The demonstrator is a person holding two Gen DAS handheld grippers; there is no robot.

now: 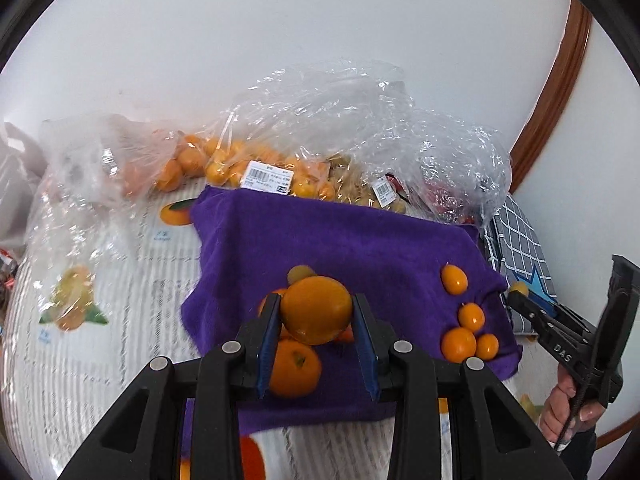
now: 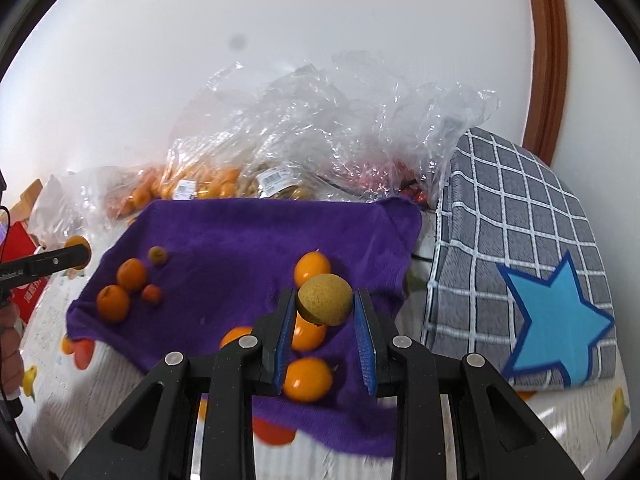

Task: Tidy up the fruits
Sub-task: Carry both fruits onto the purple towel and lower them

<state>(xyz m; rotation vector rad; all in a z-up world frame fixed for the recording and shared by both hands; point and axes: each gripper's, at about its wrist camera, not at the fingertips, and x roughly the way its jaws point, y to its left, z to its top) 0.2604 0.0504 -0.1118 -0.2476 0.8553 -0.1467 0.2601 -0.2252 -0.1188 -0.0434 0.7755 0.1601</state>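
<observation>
My left gripper (image 1: 316, 310) is shut on an orange mandarin (image 1: 316, 309) and holds it above the purple towel (image 1: 340, 240). More mandarins (image 1: 294, 368) lie under it, and a brownish-yellow fruit (image 1: 301, 273) lies just beyond. Several small kumquats (image 1: 471, 317) lie on the towel's right side. My right gripper (image 2: 325, 300) is shut on a brownish-yellow round fruit (image 2: 325, 299) above kumquats (image 2: 307, 378) on the towel (image 2: 240, 236). The mandarin group (image 2: 122, 290) lies at the towel's left. The right gripper also shows in the left wrist view (image 1: 520, 292).
Clear plastic bags of oranges (image 1: 208, 164) and other fruit (image 1: 360, 192) stand behind the towel against a white wall. A grey checked cloth with a blue star (image 2: 540, 280) lies to the right. The table has a fruit-print cover (image 1: 100, 300). A red box (image 2: 24, 248) sits far left.
</observation>
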